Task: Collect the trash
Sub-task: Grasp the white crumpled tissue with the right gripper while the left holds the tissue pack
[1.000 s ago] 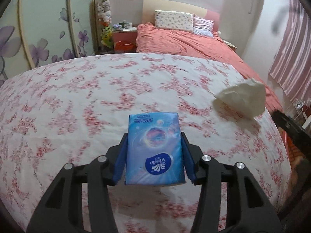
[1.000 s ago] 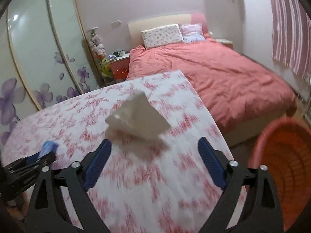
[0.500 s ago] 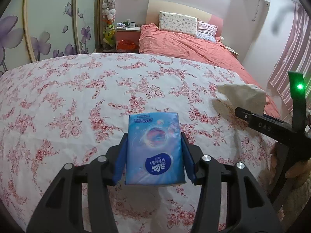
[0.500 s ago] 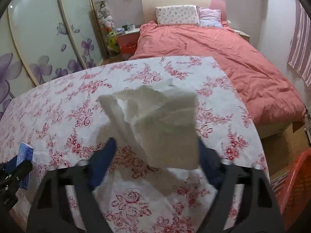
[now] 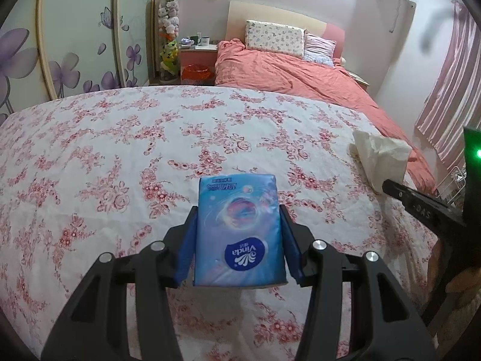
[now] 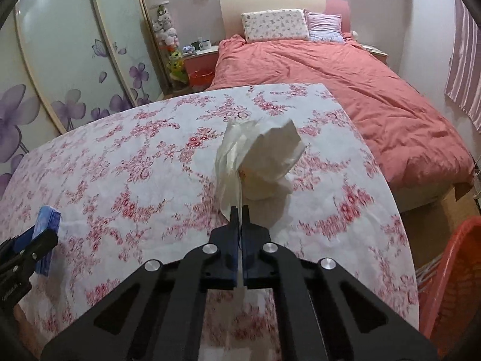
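My right gripper (image 6: 240, 210) has just closed on the crumpled tissue (image 6: 258, 162) above the flowered table (image 6: 120, 165), my left gripper (image 5: 239, 222) clamps the blue tissue pack (image 5: 239, 228), and neither is in the red basket (image 6: 451, 285) yet.

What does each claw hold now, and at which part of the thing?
Left claw holds the blue tissue pack by its two long sides. Right claw is shut on the lower edge of the crumpled white tissue.
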The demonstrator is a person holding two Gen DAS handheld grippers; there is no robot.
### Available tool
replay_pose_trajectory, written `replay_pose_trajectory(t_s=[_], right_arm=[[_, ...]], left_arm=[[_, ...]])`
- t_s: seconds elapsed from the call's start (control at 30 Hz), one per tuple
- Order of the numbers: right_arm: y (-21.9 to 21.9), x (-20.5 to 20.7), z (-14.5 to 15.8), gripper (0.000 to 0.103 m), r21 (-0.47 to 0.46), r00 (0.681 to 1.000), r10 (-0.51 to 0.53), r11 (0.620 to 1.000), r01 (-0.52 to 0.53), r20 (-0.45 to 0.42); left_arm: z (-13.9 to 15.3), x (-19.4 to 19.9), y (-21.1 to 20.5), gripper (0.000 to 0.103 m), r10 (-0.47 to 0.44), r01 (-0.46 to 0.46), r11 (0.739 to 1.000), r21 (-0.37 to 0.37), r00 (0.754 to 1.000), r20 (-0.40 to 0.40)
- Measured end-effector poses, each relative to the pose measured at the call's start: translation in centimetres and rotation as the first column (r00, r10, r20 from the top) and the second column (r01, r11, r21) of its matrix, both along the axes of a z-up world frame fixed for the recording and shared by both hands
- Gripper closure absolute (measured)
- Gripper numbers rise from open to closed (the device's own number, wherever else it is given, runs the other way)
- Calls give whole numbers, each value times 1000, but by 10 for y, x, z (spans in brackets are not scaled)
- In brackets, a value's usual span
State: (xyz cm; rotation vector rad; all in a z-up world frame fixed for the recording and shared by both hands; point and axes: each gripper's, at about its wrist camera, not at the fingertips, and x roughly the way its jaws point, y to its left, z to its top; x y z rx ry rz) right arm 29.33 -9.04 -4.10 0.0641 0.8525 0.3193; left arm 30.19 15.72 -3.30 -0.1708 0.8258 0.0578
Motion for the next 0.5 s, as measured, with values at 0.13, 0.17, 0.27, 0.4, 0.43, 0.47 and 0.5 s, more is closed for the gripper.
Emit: replay_pose_trajectory(t_s=[0.13, 0.17, 0.27, 0.4, 0.43, 0.47, 0.5], right_arm=[[-10, -17, 8, 102, 13, 1000, 7, 1000, -7, 31], [-13, -22, 12, 102, 20, 999, 4, 1000, -5, 41], [-23, -34, 23, 102, 53, 998, -7, 999, 3, 65], [-36, -51, 37, 102, 79, 995, -20, 997, 12, 97], [-40, -56, 42, 102, 84, 994, -23, 996, 14, 108], [-44, -62, 46, 102, 89, 992, -27, 996, 17, 120], [-48, -70, 52, 102, 97, 990, -34, 995, 21, 133]], left_arm=[[6, -7, -7, 53, -11, 11, 1000, 2, 1000, 8], [8, -9, -9, 53, -16, 16, 1000, 2, 1000, 11], [17, -15, -17, 53, -31, 31, 1000, 1, 999, 22], [30, -26, -31, 53, -58, 58, 998, 1, 997, 42], [33, -28, -34, 53, -63, 63, 998, 0, 997, 45], [37, -31, -38, 53, -72, 72, 997, -1, 996, 51], [41, -35, -42, 53, -81, 81, 997, -1, 995, 57]])
